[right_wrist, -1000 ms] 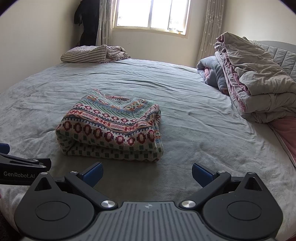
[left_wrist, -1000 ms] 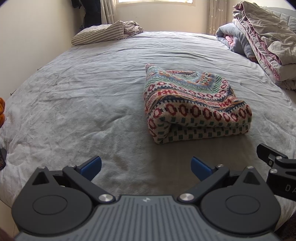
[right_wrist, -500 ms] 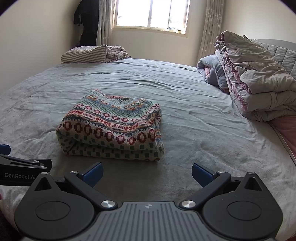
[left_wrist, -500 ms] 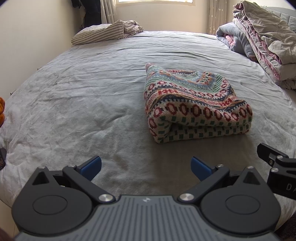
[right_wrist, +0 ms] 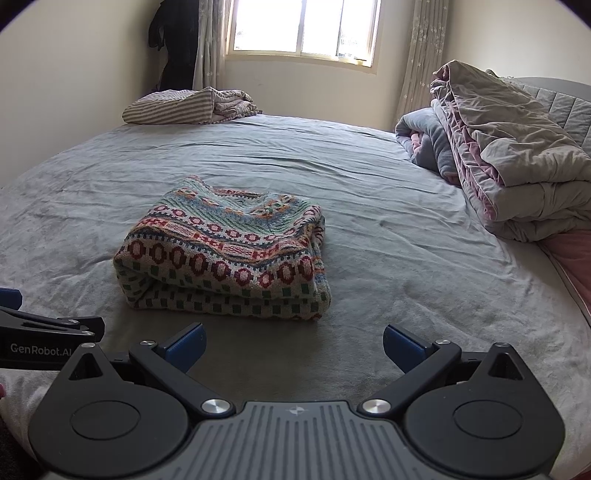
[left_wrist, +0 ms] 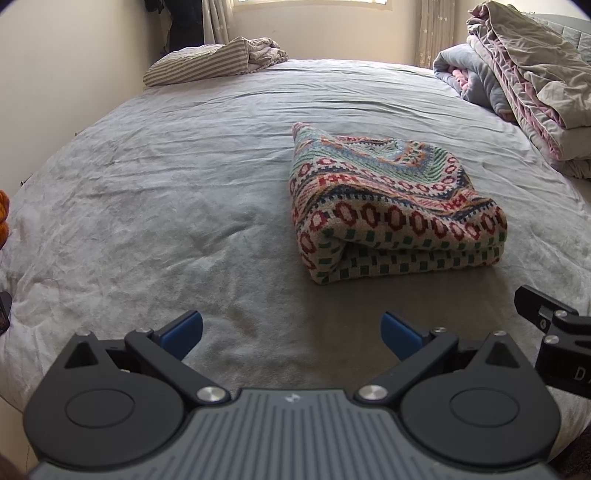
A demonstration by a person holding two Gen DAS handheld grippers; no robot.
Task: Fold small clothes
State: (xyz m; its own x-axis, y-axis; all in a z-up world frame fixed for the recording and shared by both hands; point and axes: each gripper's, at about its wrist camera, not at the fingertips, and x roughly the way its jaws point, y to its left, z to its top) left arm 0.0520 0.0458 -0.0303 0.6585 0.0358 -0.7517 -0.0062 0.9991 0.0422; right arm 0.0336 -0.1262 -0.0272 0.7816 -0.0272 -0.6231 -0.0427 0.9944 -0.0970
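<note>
My left claw (left_wrist: 291, 330) is spread wide with nothing between its blue pads (left_wrist: 183, 329), hanging low over the near edge of the bed (left_wrist: 155, 206). My right claw (right_wrist: 293, 343) is spread just as wide and just as empty, and its black frame shows at the right border of my left view. Ahead of both lies the sweater (left_wrist: 388, 206), a patterned knit already folded into a thick, squarish bundle; from the left claw it sits ahead and to the right, from the right claw (right_wrist: 221, 254) ahead and a little left, apart from both. I judge the fold to be done, or nearly so. The knit looks soft, bulky and fairly light, grippy rather than slippery, and it will sag and spill open if I lift it by one layer only. If I must move it, I would take it at the two near corners, pinching through all the layers at the rounded folded edge facing me, one claw to each corner. Further out to the right is a heap of quilts (right_wrist: 509, 158), and far ahead on the left a striped cloth (right_wrist: 184, 107) below the window (right_wrist: 303, 29).
</note>
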